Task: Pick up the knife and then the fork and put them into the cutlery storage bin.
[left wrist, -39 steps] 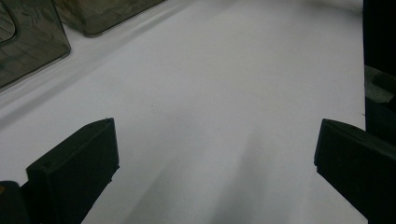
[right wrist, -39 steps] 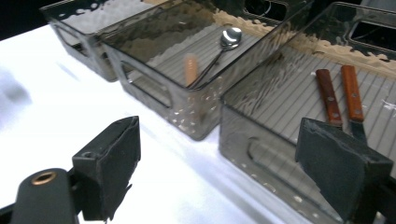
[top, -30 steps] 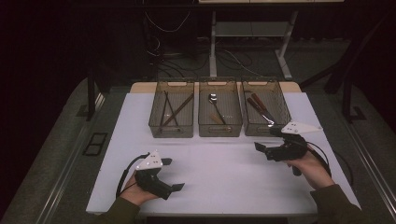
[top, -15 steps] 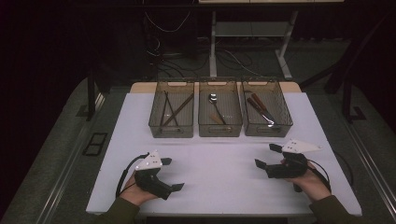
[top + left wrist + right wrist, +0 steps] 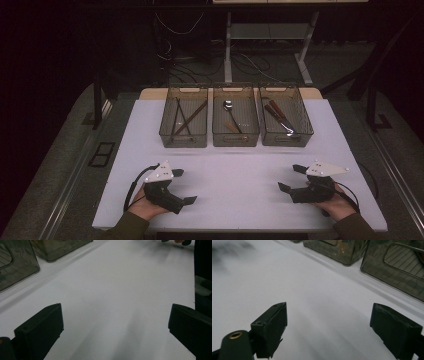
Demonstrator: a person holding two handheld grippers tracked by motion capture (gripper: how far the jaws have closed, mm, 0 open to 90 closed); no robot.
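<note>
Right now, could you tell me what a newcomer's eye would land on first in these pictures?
Probably the three smoky bins in a row at the far side of the white table: the left bin with chopsticks, the middle bin with a spoon, the right bin with knives. Next, the left gripper and right gripper, held at the near edge, jaws open, nothing between them.

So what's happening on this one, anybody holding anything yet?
Not yet. A person holds the left gripper and the right gripper low over the near part of the white table, both open with nothing between the jaws. At the far side stand three clear bins: the left bin holds chopsticks, the middle bin a spoon, and the right bin what look like knives. All the utensils lie in their bins, untouched.
</note>
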